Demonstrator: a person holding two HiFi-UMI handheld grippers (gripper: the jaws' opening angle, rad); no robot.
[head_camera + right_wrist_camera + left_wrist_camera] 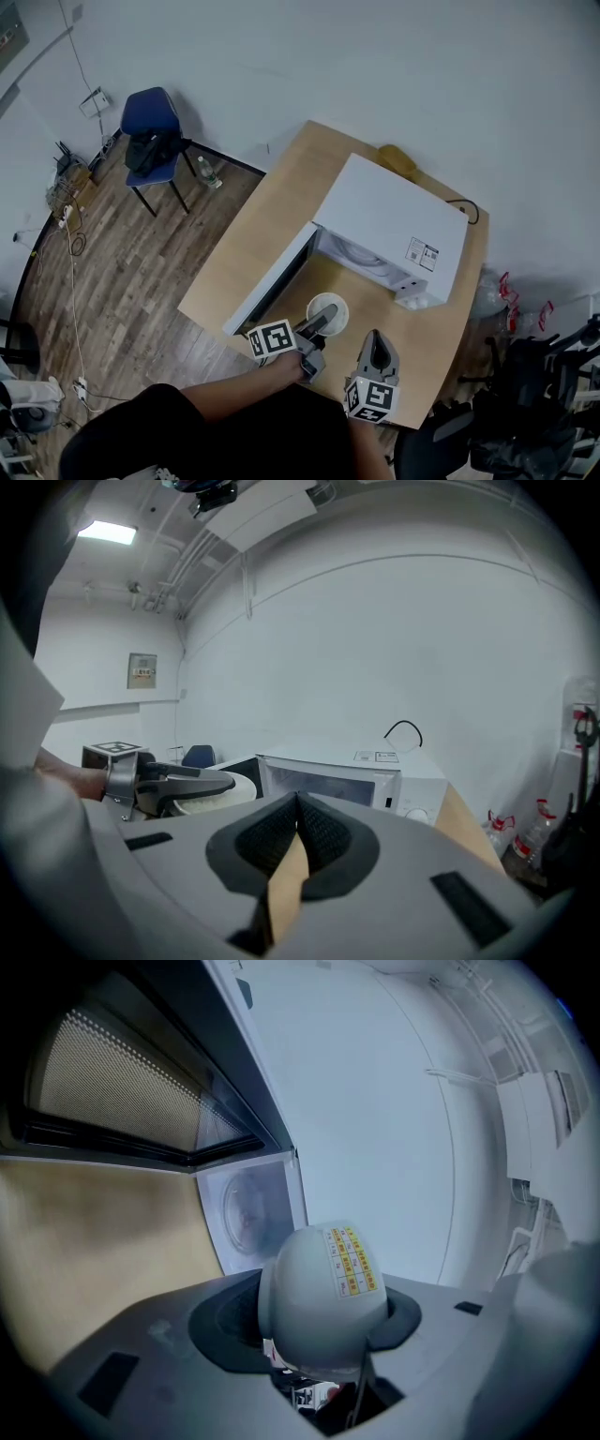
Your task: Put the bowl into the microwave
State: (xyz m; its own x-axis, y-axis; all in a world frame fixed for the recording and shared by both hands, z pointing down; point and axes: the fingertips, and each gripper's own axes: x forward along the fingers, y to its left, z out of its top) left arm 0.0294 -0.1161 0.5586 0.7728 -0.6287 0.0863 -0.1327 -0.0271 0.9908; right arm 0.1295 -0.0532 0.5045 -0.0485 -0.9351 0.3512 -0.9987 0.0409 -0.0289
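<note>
A white microwave [389, 225] stands on the wooden table [272, 211] with its door [272, 281] swung open to the left. My left gripper [317, 325] is shut on the rim of a white bowl [326, 312] and holds it just in front of the open cavity. In the left gripper view the bowl [323, 1302] shows its underside with a sticker, and the cavity with its glass turntable [248, 1208] lies beyond. My right gripper [375, 345] hovers to the right near the table's front edge, shut and empty [298, 808]. From there I see the bowl [220, 794] and microwave [342, 780].
A blue chair [150, 131] with a dark bag and a bottle [208, 172] stand on the wood floor to the left. A yellowish object [398, 159] and a black cable [469, 208] lie behind the microwave. Black chairs [525, 403] crowd the right side.
</note>
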